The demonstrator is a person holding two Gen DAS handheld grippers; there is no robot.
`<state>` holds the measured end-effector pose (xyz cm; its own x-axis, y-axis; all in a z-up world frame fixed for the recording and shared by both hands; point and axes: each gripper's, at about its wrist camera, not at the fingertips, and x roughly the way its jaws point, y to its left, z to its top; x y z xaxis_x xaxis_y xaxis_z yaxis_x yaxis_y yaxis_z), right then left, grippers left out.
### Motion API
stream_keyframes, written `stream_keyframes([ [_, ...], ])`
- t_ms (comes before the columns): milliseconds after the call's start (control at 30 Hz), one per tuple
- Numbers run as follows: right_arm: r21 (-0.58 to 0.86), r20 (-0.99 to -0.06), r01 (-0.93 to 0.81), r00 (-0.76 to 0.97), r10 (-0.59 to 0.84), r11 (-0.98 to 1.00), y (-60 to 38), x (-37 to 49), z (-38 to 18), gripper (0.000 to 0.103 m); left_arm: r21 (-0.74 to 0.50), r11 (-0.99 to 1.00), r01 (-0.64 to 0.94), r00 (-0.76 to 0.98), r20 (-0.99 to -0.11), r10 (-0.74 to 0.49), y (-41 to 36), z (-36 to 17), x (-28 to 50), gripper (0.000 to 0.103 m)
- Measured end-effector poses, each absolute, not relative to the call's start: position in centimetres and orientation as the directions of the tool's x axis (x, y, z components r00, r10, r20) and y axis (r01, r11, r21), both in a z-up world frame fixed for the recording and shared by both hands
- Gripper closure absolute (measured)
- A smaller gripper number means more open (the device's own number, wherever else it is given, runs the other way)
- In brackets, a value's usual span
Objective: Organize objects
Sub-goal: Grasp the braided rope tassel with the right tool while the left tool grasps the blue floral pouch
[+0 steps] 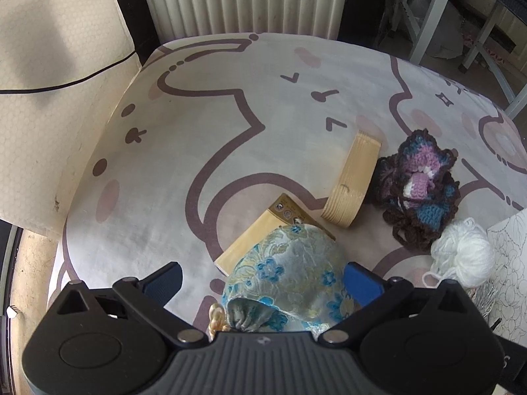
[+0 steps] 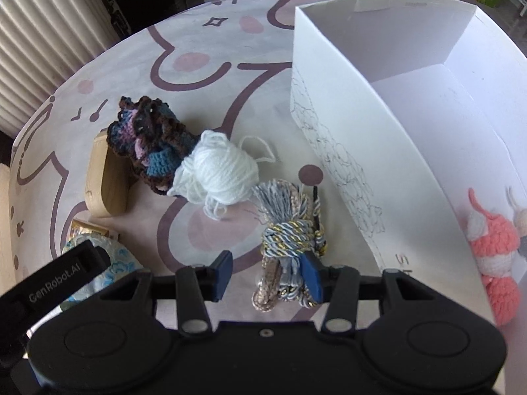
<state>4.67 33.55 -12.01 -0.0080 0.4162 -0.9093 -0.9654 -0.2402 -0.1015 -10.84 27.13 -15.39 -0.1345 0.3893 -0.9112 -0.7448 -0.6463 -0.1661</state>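
My left gripper [image 1: 263,283] is open, its jaws on either side of a blue-and-gold floral brocade pouch [image 1: 290,273] that lies on a flat tan box [image 1: 263,233]. My right gripper [image 2: 268,271] is open, its jaws around the lower end of a knotted bundle of silver, blue and gold cords [image 2: 290,237]. A white yarn ball [image 2: 217,171], a dark purple-and-blue crochet piece [image 2: 148,138] and a curved wooden block [image 2: 105,177] lie on the table. A white box [image 2: 395,105] stands at the right with pink-and-white crochet toys [image 2: 494,253] inside.
The table is covered by a pale cloth with purple cartoon outlines [image 1: 230,98]. A white radiator [image 1: 243,0] stands behind it and a cream chair back [image 1: 59,65] at the left. The other gripper's body [image 2: 62,283] shows at the lower left of the right wrist view.
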Motion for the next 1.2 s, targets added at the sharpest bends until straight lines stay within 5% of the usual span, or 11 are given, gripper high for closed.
stream_keyframes([
  [433, -0.182, -0.900, -0.966, 0.089, 0.427, -0.183, 33.9, 4.6, -12.9, 0.063, -0.151, -0.667, -0.729, -0.112, -0.936, 0.334, 28.9, -16.6, -9.5, 0.001],
  [733, -0.206, -0.908, -0.956, 0.107, 0.405, -0.210, 34.9, 5.1, -14.4, 0.062, -0.177, -0.649, -0.740, -0.072, -0.938, 0.338, 28.5, -16.8, -10.0, 0.013],
  [1200, -0.119, -0.934, -0.909, -0.033, 0.355, -0.398, 35.4, 5.8, -12.4, 0.068, -0.160, -0.576, -0.802, -0.054, -0.940, 0.336, 27.0, -15.6, -9.9, 0.017],
])
